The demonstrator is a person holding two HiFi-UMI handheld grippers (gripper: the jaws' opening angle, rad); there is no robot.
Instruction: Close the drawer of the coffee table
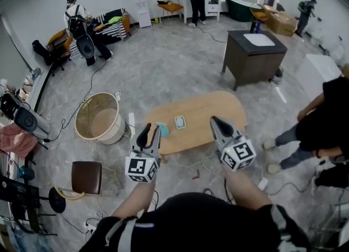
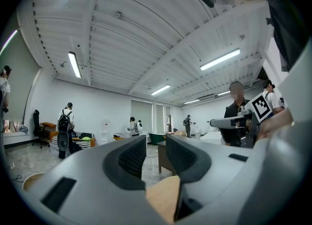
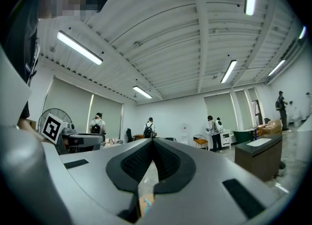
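The oval wooden coffee table (image 1: 204, 109) stands on the grey floor just ahead of me. No drawer shows in any view. My left gripper (image 1: 150, 130) hovers over the table's near left edge, held level, its jaws apart with nothing between them. Through the gap in the left gripper view (image 2: 156, 157) I see a strip of the wooden top (image 2: 163, 197). My right gripper (image 1: 214, 120) hangs over the near right edge, shut and holding nothing; in the right gripper view (image 3: 152, 145) its pads meet. A blue object (image 1: 162, 129) and a small card (image 1: 180, 121) lie on the top.
A round tan tub (image 1: 98, 119) and a brown stool (image 1: 86, 177) stand left of the table. A dark cabinet (image 1: 253, 54) is behind it to the right. A person (image 1: 322, 128) stands close at the right. Cables (image 1: 204, 163) trail on the floor.
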